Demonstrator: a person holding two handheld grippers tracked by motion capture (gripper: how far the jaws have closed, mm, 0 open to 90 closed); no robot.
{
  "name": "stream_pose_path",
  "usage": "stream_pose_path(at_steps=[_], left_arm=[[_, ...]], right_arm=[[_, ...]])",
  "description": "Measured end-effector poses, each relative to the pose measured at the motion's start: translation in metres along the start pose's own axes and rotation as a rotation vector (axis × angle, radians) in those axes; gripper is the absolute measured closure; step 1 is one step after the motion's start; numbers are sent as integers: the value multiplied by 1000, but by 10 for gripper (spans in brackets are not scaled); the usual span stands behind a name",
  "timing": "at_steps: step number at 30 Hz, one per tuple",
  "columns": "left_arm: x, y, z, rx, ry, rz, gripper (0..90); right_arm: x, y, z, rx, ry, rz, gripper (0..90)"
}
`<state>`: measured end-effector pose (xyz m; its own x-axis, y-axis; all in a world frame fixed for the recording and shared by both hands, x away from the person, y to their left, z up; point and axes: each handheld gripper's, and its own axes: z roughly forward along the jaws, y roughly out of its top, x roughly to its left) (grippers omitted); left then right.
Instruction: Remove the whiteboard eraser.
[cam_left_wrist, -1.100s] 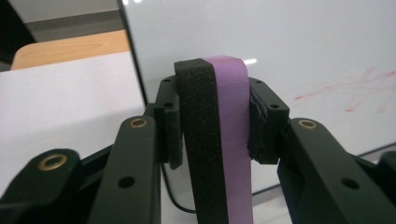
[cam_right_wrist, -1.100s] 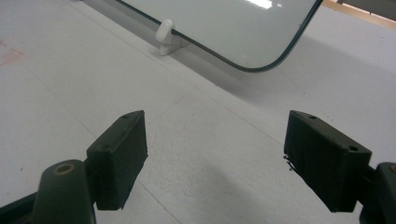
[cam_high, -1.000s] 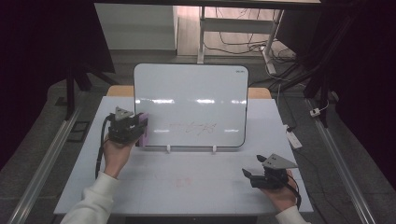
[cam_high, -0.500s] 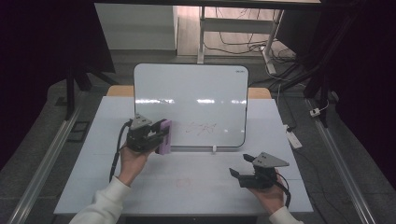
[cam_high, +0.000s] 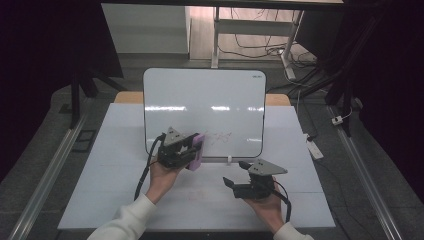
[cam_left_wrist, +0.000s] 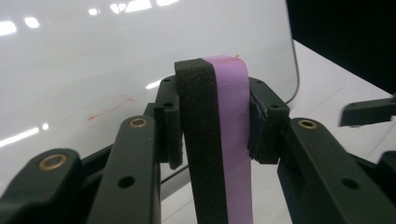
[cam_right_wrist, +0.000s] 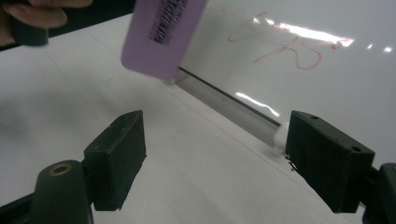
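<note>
A whiteboard stands upright on the white table, with faint red scribbles near its lower middle. My left gripper is shut on a purple eraser with a black foam pad, held on edge just left of the scribbles, close to the board. My right gripper hovers over the table in front of the board's lower right part. Its jaws have just been opening and nothing is between them. From there the eraser hangs left of the red scribble.
A narrow tray ledge runs along the board's bottom edge, with a small white clip. Metal rails flank the table. A white power strip lies off the right edge. Table legs and cables sit behind.
My left gripper has carried the eraser rightward along the board's lower edge to the red scribbles. My right hand has shifted left and a little toward the board.
</note>
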<state>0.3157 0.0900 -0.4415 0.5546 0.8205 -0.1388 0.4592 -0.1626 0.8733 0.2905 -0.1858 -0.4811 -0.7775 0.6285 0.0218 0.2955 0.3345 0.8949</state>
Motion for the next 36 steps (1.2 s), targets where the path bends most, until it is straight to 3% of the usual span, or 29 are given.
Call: stream_pose_path(at_steps=[10,25,28,36], left_arm=[[-20,-2,11,2,-46,30,610],[-34,-3,12,-19,-78,39,610],[-36,-4,12,-21,-80,44,610],[-38,-7,13,-23,-78,50,608]], right_arm=[[9,11,28,4,36,48,182],[23,24,52,-9,18,97,172],[21,25,55,-18,18,140,217],[20,25,54,-35,33,158,335]])
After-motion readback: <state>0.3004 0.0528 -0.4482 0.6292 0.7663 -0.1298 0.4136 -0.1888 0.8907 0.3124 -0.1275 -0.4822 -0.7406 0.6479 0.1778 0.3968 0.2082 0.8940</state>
